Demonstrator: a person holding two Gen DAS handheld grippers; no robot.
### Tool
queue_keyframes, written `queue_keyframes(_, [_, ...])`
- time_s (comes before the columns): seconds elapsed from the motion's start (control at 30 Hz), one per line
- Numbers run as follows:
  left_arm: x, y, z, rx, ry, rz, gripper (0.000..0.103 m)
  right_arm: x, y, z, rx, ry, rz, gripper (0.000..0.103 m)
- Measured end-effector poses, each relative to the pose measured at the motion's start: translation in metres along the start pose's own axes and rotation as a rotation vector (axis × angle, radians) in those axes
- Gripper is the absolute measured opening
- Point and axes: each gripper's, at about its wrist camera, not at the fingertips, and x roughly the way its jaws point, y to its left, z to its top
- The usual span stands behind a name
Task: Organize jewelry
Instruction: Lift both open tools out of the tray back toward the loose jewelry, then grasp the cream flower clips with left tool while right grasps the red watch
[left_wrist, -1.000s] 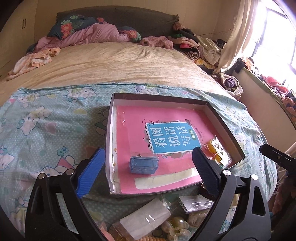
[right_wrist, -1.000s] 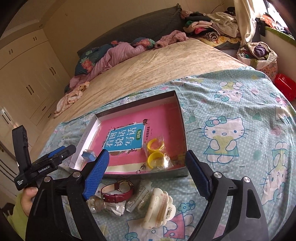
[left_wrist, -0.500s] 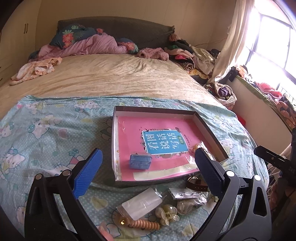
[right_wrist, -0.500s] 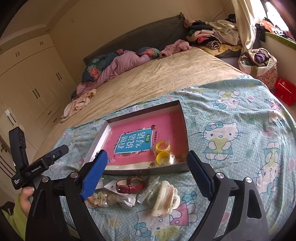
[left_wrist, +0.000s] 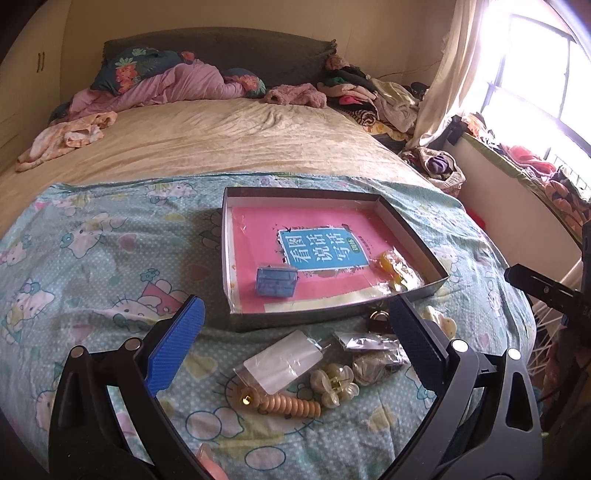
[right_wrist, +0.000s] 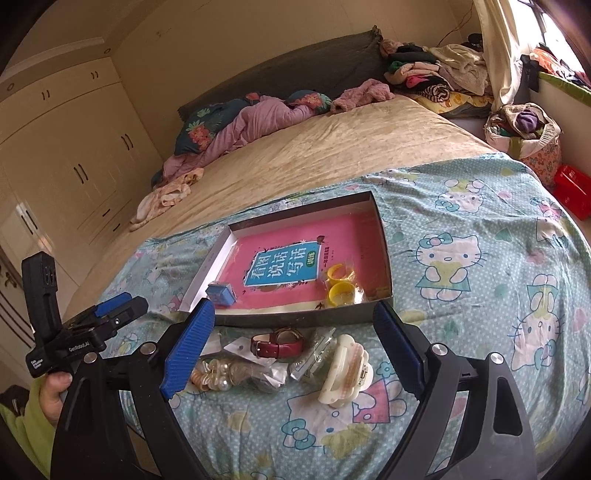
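Observation:
A shallow dark box with a pink book inside lies on the cartoon-print sheet. In it sit a small blue case and bagged yellow rings. In front of the box lies loose jewelry: a clear packet, a wooden bead bracelet, a pearl flower clip, a red-strap watch and a cream hair claw. My left gripper hangs open above this pile. My right gripper is also open over it, holding nothing.
Beyond the sheet stretches a beige bed with pink bedding and a clothes pile by the headboard. A basket of clothes and a red box stand at the right. Wardrobes line the left wall.
Both grippers have drawn back and risen a little from the box, so the loose jewelry in front of it now shows more fully. Both stayed open and empty.

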Motion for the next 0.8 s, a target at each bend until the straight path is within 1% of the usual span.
queue_keyframes(0.33, [0.004, -0.003, -0.032, 0.029, 0.079, -0.032, 0.092, 0.001, 0.010, -0.008, -0.010, 0.023, 0.006, 0.086])
queue_keyframes(0.43, [0.005, -0.006, -0.041, 0.042, 0.102, -0.043, 0.088, 0.001, 0.013, -0.010, -0.019, 0.028, 0.008, 0.086])
queue_keyframes(0.63, [0.008, -0.011, -0.056, 0.058, 0.142, -0.067, 0.085, 0.005, 0.017, -0.014, -0.022, 0.053, 0.014, 0.086])
queue_keyframes(0.8, [0.011, -0.016, -0.066, 0.071, 0.168, -0.081, 0.080, 0.012, 0.022, -0.020, -0.029, 0.082, 0.023, 0.086])
